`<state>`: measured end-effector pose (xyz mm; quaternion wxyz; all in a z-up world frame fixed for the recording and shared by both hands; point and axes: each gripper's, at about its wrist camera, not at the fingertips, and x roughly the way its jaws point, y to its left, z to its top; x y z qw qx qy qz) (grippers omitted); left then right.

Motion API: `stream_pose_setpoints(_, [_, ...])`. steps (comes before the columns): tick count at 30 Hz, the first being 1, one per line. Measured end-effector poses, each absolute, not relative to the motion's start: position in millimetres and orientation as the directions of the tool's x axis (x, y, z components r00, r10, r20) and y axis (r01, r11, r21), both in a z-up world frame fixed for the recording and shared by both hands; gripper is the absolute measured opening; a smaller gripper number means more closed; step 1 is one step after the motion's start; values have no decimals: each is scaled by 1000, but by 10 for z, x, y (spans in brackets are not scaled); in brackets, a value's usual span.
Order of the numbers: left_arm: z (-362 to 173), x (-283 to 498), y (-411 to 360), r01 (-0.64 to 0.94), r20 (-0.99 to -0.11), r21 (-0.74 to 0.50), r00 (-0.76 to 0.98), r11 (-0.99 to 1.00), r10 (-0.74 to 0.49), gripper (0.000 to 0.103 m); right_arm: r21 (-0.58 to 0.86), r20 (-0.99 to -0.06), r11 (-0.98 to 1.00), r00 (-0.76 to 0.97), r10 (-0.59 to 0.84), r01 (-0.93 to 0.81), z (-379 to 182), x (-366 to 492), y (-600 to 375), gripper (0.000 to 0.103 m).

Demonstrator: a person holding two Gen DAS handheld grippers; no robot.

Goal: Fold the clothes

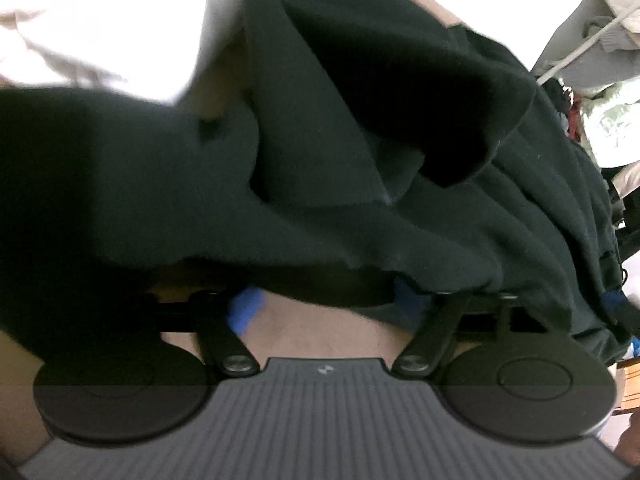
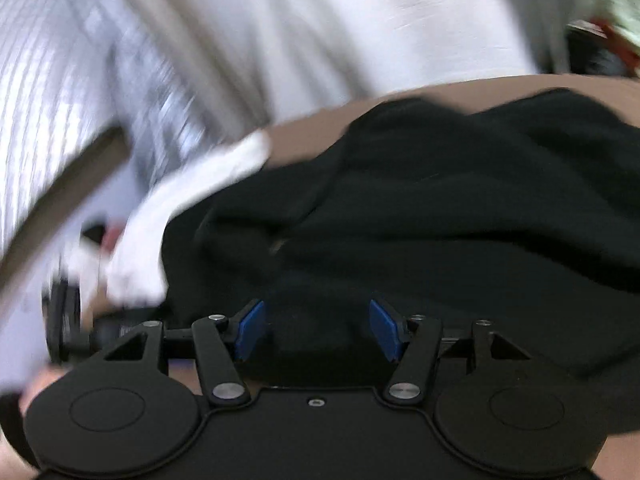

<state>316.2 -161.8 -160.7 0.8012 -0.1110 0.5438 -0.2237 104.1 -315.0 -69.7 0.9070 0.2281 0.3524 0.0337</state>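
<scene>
A black garment (image 1: 320,160) lies bunched in thick folds on a tan surface (image 1: 320,336). Its lower edge hangs over my left gripper (image 1: 326,304) and partly hides both blue pads (image 1: 244,312). The pads stand wide apart, so that gripper is open. In the right wrist view the same black garment (image 2: 440,208) spreads ahead and to the right. My right gripper (image 2: 318,330) is open, its blue pads (image 2: 250,330) on either side of a fold of the fabric without pinching it. The picture is blurred by motion.
A white sleeve (image 2: 192,208) reaches in from the left toward a black device (image 2: 64,320). White cloth (image 1: 100,20) lies behind the garment. A pile of other clothes (image 1: 608,128) sits at the right. A ribbed white panel (image 2: 48,80) stands at the far left.
</scene>
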Motion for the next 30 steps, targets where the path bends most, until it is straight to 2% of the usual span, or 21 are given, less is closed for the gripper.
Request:
stream_pose_setpoints(2, [-1517,3151,-1588,261,-799,-421,346,869,-491,16,404,-647,914,713,271,20,-779,1163,-2870,64])
stream_pose_setpoints(7, [-1267,3051,-1532,319,-726,-403,459,858,-512,13,301,-688,935,637,349,-187,-899,1324,-2313,59])
stream_pose_setpoints(11, [-1195,3077,-1567,363,-675,-388,514,847,-529,12,-23,-724,948,659,203,-318,-982,1336,-1824,59])
stream_pose_setpoints(15, [-1311,3230,-1711,392,-663,-354,535,849,-524,11,-286,-752,861,655,70,-420,-1379,1457,-1550,57])
stream_pose_setpoints(16, [-1342,3271,-1748,398,-660,-345,540,850,-521,11,-335,-746,839,665,43,-429,-1449,1504,-1505,35])
stream_pose_setpoints(17, [-1308,3263,-1750,412,-647,-334,554,848,-524,12,-361,-730,832,683,29,-420,-1451,1560,-1494,20])
stream_pose_setpoints(18, [-1199,3200,-1714,436,-619,-319,577,842,-533,12,-377,-713,832,701,20,-407,-1437,1615,-1503,9])
stream_pose_setpoints(22, [-835,2965,-1414,497,-521,-301,629,814,-577,15,-171,-637,946,763,106,-274,-1041,1773,-2019,6])
stream_pose_setpoints(25, [-713,2823,-1283,447,-526,-211,698,869,-486,15,-84,-628,980,774,88,-180,-884,1897,-2414,6])
stream_pose_setpoints(27, [-631,2728,-1196,408,-523,-150,740,900,-423,30,-13,-656,994,751,73,-108,-911,2034,-2693,6])
stream_pose_setpoints(28, [-590,2681,-1152,388,-520,-119,760,914,-390,47,36,-675,996,734,81,-77,-941,2092,-2846,6])
stream_pose_setpoints(29, [-571,2649,-1108,374,-535,-99,762,922,-367,59,85,-686,995,722,92,-46,-1009,2132,-2973,6])
stream_pose_setpoints(30, [-597,2639,-1081,376,-576,-98,733,921,-361,64,121,-697,992,711,99,-20,-1076,2155,-3084,6])
